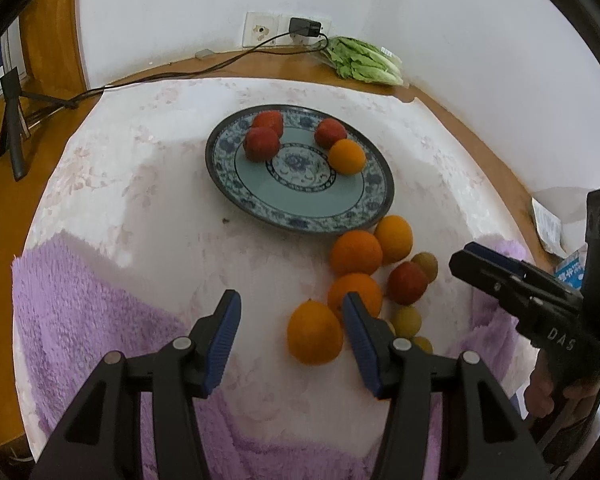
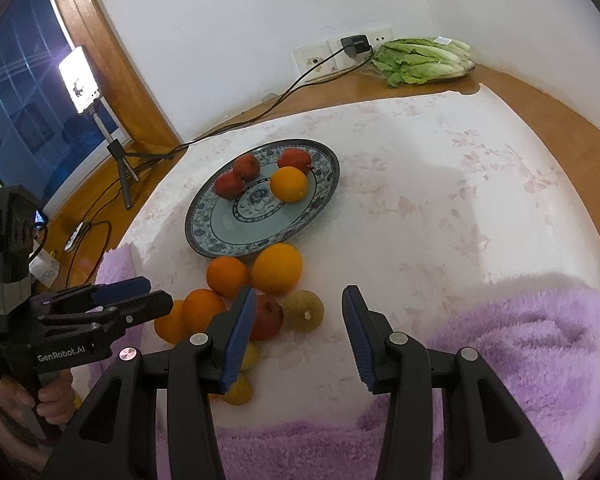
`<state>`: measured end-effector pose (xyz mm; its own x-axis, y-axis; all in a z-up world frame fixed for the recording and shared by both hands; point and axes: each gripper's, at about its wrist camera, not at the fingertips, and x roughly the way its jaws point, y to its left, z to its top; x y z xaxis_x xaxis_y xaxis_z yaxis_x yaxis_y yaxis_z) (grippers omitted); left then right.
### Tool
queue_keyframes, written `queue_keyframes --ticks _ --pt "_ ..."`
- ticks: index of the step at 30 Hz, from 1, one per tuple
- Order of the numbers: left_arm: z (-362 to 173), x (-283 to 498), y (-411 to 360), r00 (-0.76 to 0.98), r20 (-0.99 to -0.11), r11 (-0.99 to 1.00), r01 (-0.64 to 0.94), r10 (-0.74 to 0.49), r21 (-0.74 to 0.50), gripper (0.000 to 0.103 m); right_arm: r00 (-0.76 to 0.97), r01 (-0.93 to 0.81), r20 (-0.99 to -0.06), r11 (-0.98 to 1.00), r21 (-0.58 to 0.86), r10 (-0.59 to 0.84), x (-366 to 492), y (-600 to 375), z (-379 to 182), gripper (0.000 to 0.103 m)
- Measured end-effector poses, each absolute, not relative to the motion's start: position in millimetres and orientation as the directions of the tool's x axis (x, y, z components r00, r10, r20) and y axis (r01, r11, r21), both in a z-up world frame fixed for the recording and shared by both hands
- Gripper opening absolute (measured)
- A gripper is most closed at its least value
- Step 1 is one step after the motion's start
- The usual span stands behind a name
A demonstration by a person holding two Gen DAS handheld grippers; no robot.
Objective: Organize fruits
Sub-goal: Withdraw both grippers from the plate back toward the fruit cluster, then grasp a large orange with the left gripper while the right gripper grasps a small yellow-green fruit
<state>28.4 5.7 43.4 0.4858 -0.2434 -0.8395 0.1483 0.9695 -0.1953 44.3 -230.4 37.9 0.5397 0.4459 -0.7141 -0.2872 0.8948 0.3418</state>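
**Both tongs open over the loose fruit beside the plate**

A blue-patterned plate [image 1: 300,216] sits on the white-covered surface [image 1: 140,200] and serves as the landmark here. On the plate lie three red fruits [image 1: 262,144] toward its far side and one orange [image 1: 347,157] just beside the right-hand red one.

Just off the plate's near rim lies a loose cluster: two oranges [image 1: 356,252] touching each other, nearest the rim, then a third orange [image 1: 354,294] with a red fruit [image 1: 407,282] beside it, several small yellowish fruits [image 1: 407,321], and a fourth orange [image 1: 314,336] farthest from the plate.

The left tongs [image 1: 292,320] hang on the near side of the plate with jaws apart and nothing between the pads; the farthest orange lies just beside the right-hand pad. The right tongs [image 2: 298,320] also stand open and grip nothing, poised over the cluster's right edge, with the red fruit and a yellowish fruit [image 2: 303,309] beyond their left pad.

Beyond the plate, against the wall, lies a bunch of lettuce [image 1: 364,62]. A purple fluffy cloth [image 1: 80,320] covers the surface edge nearest the tongs.
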Motion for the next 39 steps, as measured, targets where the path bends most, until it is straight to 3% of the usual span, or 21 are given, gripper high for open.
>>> queue_keyframes --ticks 26,31,39 --pt "26 21 -8 0.451 -0.854 0.961 0.204 -0.261 -0.186 0.051 0.512 -0.301 -0.731 0.891 0.340 0.451 36 -232 28 0.046" --pt "26 20 -9 0.443 -0.846 0.950 0.225 -0.298 -0.217 0.039 0.509 -0.304 -0.730 0.889 0.343 0.456 36 -232 27 0.046" --pt "26 19 -9 0.450 -0.844 0.951 0.233 -0.291 -0.204 0.034 0.505 -0.308 -0.731 0.887 0.344 0.459 36 -230 26 0.046"
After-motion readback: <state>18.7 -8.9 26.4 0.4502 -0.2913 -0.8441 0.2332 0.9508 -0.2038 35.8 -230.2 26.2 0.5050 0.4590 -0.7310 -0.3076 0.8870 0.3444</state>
